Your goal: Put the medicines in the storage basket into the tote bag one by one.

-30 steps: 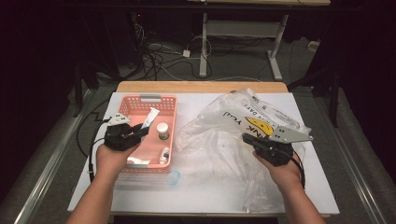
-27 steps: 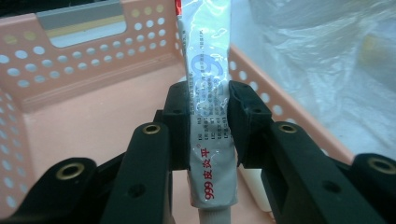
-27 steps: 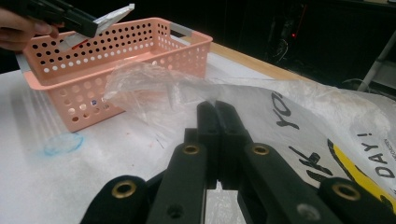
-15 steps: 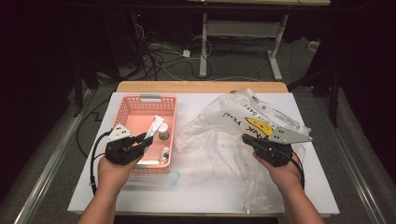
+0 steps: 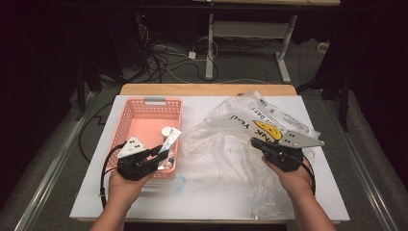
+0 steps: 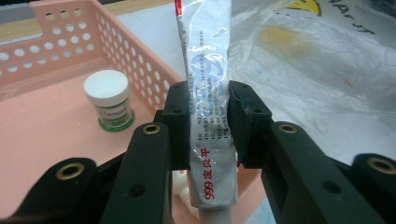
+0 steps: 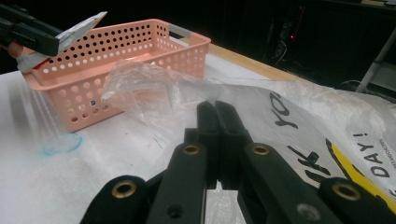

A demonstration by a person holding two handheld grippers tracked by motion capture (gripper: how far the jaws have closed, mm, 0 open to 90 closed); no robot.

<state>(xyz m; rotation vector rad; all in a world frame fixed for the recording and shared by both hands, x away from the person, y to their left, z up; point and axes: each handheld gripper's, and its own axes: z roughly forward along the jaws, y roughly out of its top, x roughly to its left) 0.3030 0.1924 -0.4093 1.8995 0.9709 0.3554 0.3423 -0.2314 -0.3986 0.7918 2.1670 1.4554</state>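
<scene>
A dark room with cables on the floor surrounds a white tabletop, where a person works with a pair of tongs in each hand. A pink perforated basket sits at the left of the tabletop, and a crumpled clear plastic bag printed with black letters and a yellow smiley spreads across the right. The left tongs are closed on a tube, pinching it across its flat middle so that the crimped end points up and away and the cap end hangs toward the hand. The tube is silvery white and glossy, with small print and a red "999" near the cap, and it is held at the basket's near right corner, just over the rim, which looks like a lift out of the basket toward the bag. A small white-lidded jar with a green label stands upright on the basket floor. The right tongs are pressed together on a fold of the bag, seemingly to steady it or hold its mouth ready to receive the tube.
</scene>
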